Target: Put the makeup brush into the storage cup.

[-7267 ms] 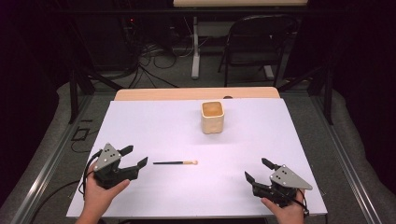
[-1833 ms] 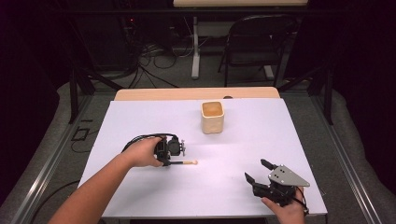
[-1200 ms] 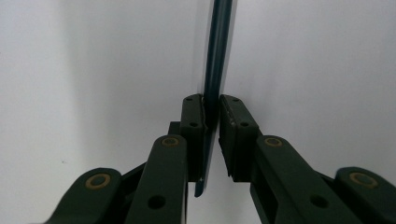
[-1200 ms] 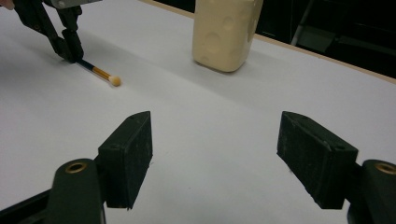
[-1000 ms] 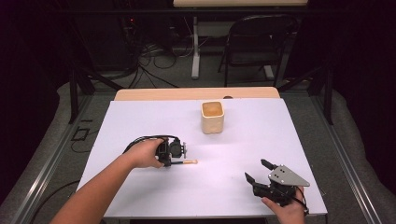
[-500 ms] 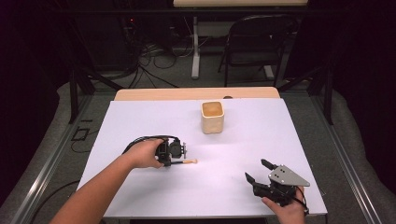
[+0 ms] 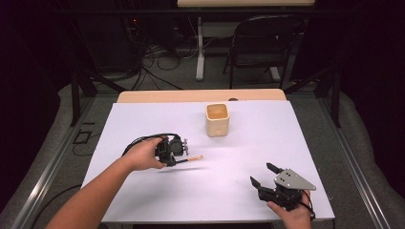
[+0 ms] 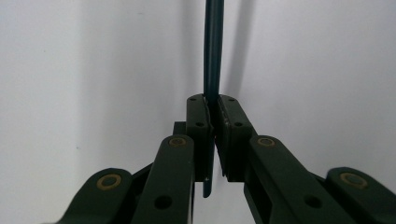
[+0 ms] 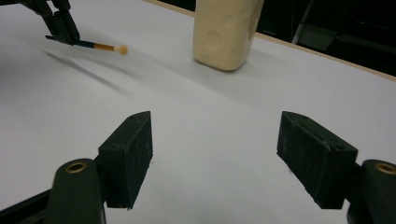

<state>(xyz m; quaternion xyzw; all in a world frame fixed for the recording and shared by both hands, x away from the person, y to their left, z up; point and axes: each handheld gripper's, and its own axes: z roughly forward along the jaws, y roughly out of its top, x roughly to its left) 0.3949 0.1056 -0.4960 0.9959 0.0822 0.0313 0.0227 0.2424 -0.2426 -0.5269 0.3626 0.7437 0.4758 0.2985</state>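
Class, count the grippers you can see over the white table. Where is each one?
2. The left gripper is left of centre, shut on a paintbrush; the right gripper rests open near the front right corner.

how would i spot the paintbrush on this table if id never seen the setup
Start at the white table and find the cream cup standing near its far edge. Nearer the person and to the cup's left, the left hand-held gripper is shut on a paintbrush. It is the one long thin thing there: a dark handle, an orange band and a pale tip pointing right.

Only the cup (image 7: 217,119) interrupts the table (image 7: 296,143).
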